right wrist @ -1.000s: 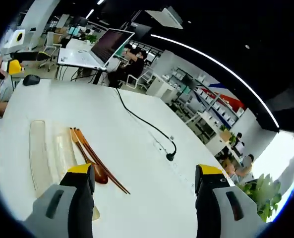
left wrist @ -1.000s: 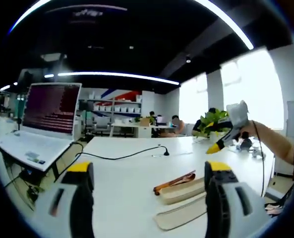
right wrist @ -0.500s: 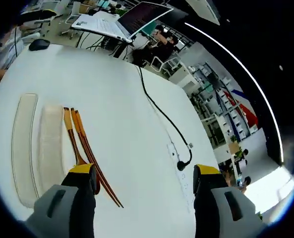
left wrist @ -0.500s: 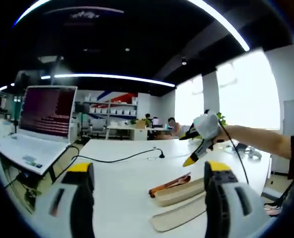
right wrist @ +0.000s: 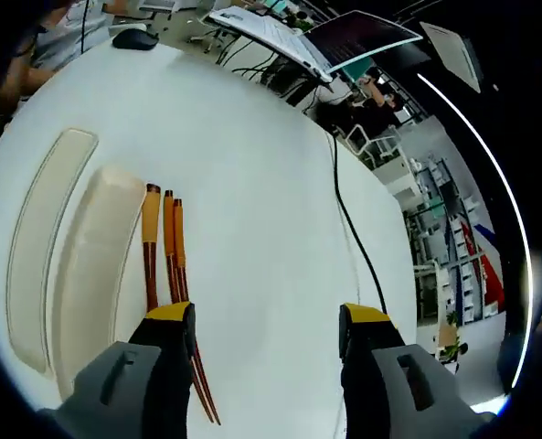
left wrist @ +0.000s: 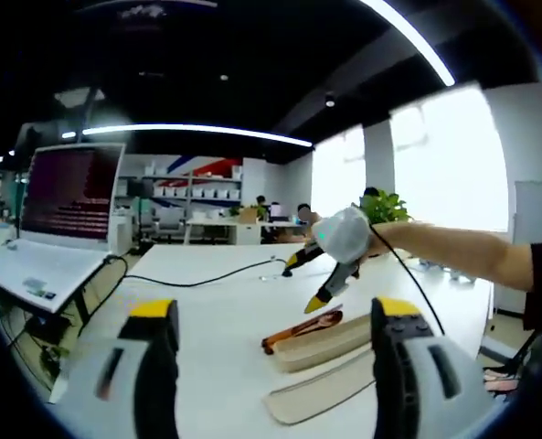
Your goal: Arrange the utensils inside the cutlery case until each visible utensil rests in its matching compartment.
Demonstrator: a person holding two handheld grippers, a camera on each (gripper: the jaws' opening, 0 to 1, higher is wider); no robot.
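White tabletop [right wrist: 252, 165] carries all items. Cutlery case [right wrist: 88, 265] lies open, with its lid [right wrist: 42, 238] alongside, just apart. Wooden spoon [right wrist: 150, 247] and chopsticks [right wrist: 177, 265] lie on the tabletop beside the case, outside it. Right gripper [right wrist: 266, 320] hovers over the chopsticks, jaws spread, holding nothing. Left gripper [left wrist: 271, 320] jaws spread, empty, near the case.

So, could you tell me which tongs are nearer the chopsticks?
Right. The right tongs hover directly over the chopsticks; the left tongs sit farther back, across the case.
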